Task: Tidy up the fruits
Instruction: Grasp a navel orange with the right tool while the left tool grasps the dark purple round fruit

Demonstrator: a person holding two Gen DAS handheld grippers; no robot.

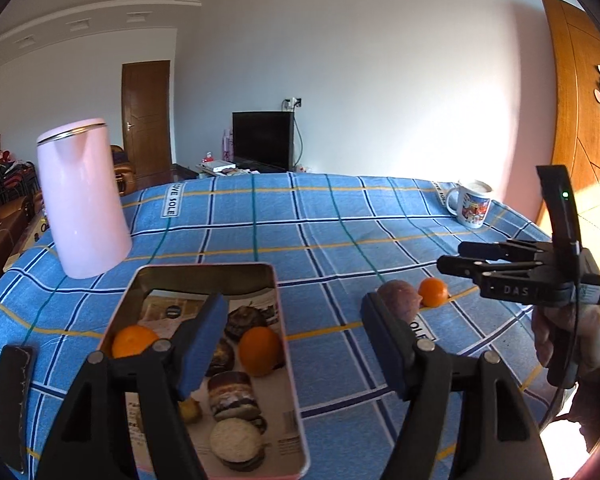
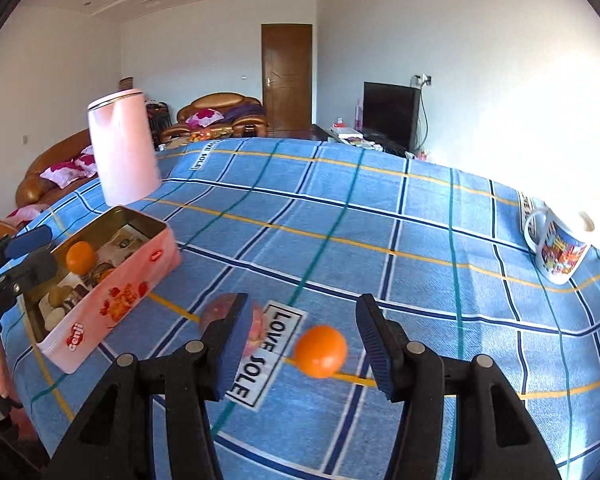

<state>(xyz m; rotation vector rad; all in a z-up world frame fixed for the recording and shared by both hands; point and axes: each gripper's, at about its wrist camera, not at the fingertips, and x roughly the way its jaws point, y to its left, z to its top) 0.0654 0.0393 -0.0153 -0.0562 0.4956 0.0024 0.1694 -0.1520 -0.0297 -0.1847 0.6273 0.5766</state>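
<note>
Right gripper [image 2: 300, 344] spread wide, empty, above loose orange [image 2: 320, 351] on blue cloth [image 2: 380, 216]. Left gripper [image 1: 296, 340] spread wide, empty, over tin [image 2: 112, 296] holding two oranges [image 1: 260, 351], biscuits [image 1: 233, 395]. Purplish fruit [image 1: 400, 300] beside loose orange.

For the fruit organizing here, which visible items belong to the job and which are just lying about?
Job:
- loose orange on the cloth
- pinkish-purple fruit beside it
- two oranges in the tin
- pink rectangular metal tin

Lying about:
- pink kettle
- printed white mug
- sandwich biscuits
</note>
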